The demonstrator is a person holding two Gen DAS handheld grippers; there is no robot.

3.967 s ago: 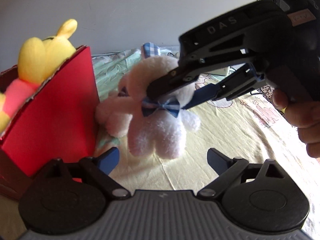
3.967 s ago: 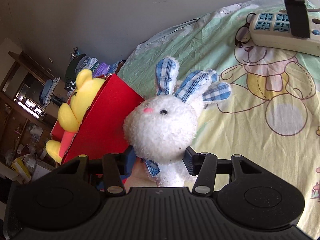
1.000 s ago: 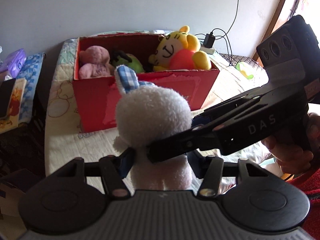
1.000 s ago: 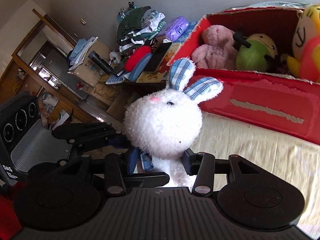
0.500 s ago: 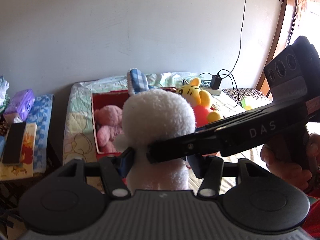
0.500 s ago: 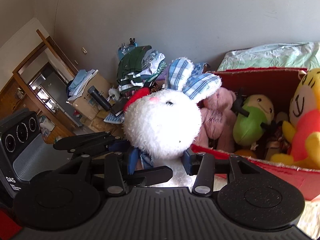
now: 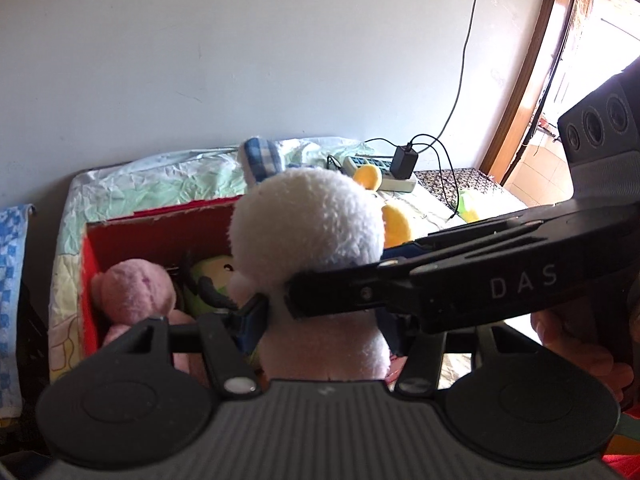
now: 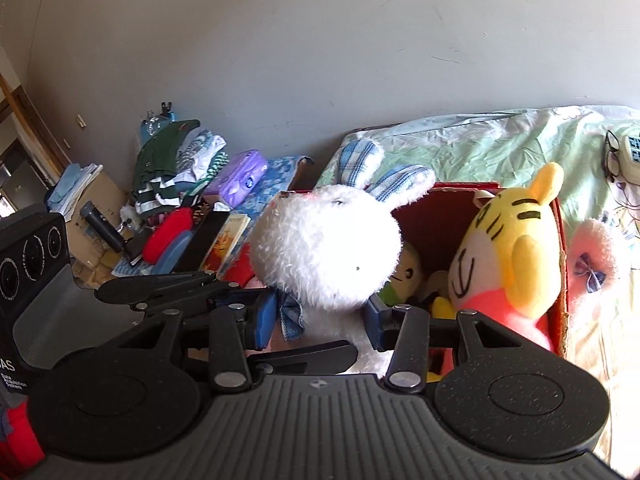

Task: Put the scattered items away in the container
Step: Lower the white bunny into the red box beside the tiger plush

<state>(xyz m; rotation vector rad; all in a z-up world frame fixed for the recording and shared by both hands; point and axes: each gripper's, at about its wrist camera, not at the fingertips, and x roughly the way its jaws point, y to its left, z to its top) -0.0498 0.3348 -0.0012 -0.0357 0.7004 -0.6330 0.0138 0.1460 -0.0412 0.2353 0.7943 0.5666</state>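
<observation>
A white plush rabbit (image 7: 308, 220) (image 8: 324, 248) with blue checked ears hangs over the open red box (image 7: 92, 248) (image 8: 560, 232). My left gripper (image 7: 324, 326) (image 8: 288, 316) is shut on its body just under the head. From the right, my right gripper (image 7: 344, 270) (image 8: 320, 320) is shut on the rabbit's neck, its blue pads pressed in at the bow. Inside the box lie a pink plush (image 7: 132, 292), a green plush (image 7: 212, 276) (image 8: 404, 272) and a yellow tiger plush (image 8: 508, 256) (image 7: 394, 220). The rabbit's legs are hidden behind the grippers.
The box stands on a bed with a printed sheet (image 7: 168, 176). A pale pink plush with a blue bow (image 8: 596, 256) lies on the bed right of the box. A power strip with a charger (image 7: 380, 168) sits near the wall. Folded clothes and books (image 8: 172, 184) pile up left of the bed.
Both grippers have carried the rabbit from in front of the box's near wall to above its opening. The box interior now lies under and behind the rabbit. Neither grip has changed.
</observation>
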